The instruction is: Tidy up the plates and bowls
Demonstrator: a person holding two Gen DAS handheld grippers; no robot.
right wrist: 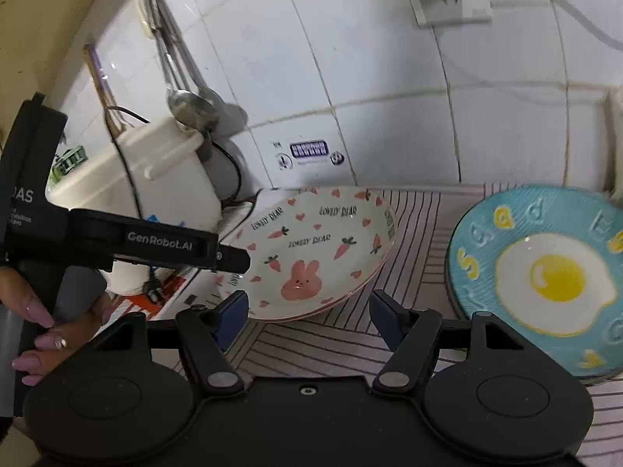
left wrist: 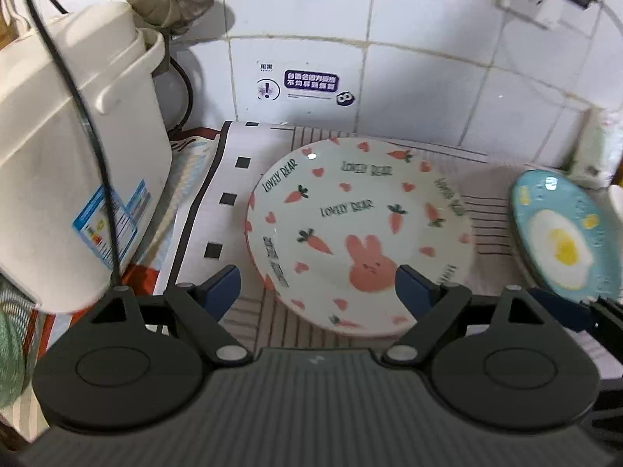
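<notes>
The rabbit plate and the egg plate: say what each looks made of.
Rabbit plate: likely glazed ceramic, glossy white with printed carrots and hearts. Egg plate: probably glazed ceramic too, shiny blue with raised letters and a highlight on the yolk.

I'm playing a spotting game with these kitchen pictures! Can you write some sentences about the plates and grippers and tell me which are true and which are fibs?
1. The bunny plate has carrots and hearts on it. True.
2. The fried-egg plate is pink. False: its rim is blue.
3. The left gripper is squeezing the bunny plate. False: it is open, holding nothing.
4. A metal ladle hangs above the white cooker. True.
5. The right gripper holds a bowl. False: it is open and empty.
</notes>
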